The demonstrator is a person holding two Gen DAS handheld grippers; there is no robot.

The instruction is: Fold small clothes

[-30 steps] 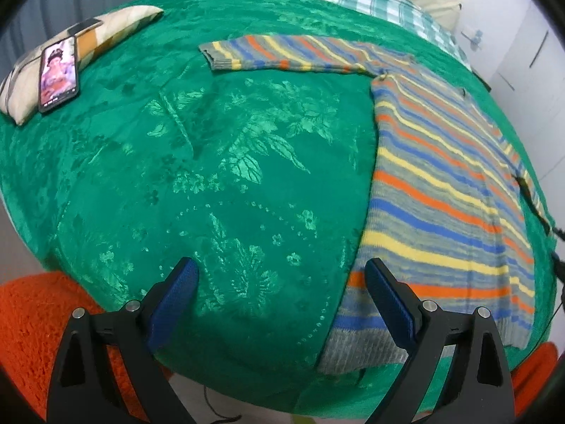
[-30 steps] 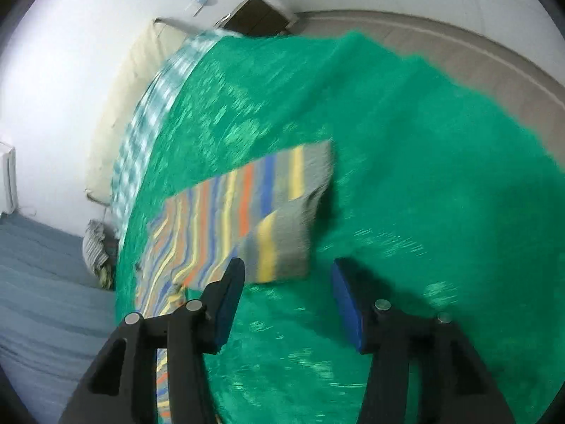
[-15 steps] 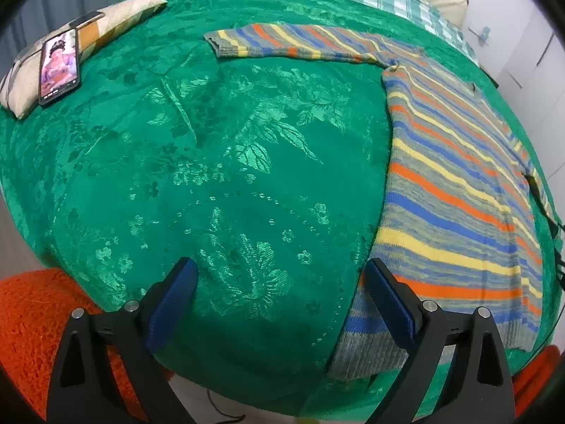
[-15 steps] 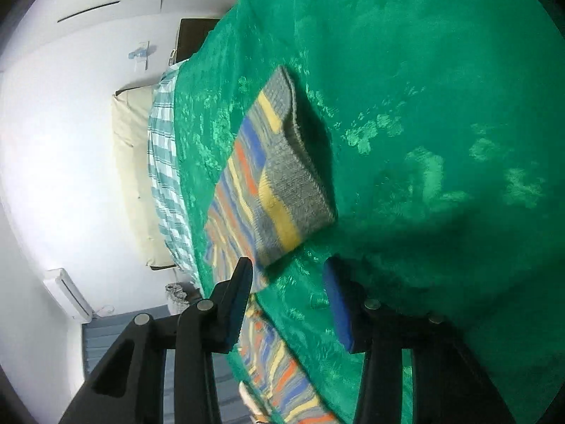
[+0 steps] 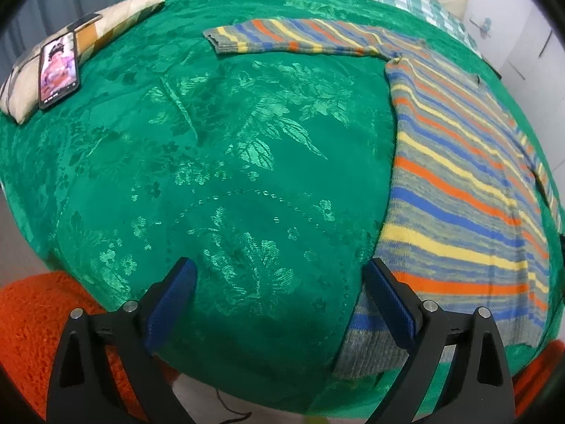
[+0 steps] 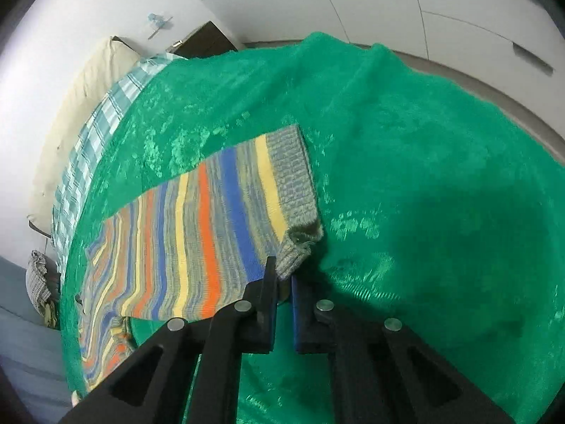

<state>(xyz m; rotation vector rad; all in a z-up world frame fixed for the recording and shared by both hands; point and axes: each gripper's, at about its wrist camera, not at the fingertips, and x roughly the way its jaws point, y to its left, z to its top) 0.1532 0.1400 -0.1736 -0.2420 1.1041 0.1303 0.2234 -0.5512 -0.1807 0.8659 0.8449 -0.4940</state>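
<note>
Your left gripper [image 5: 279, 296]: jaws wide apart, nothing between them, low over the near edge of the bed.
Striped sweater [image 5: 469, 190]: flat on the green floral bedspread [image 5: 212, 162], to your right; one sleeve [image 5: 293, 39] stretched out leftward.
Hem: grey ribbed band [image 5: 370, 357] just beside your right finger.
Phone [image 5: 58, 69]: screen lit, on a patterned pillow [image 5: 106, 24], far left.
Orange fabric [image 5: 31, 321]: below the bed edge.

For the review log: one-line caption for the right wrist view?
Right gripper pinches the grey cuff of the striped sweater lying on the green bedspread.
</note>
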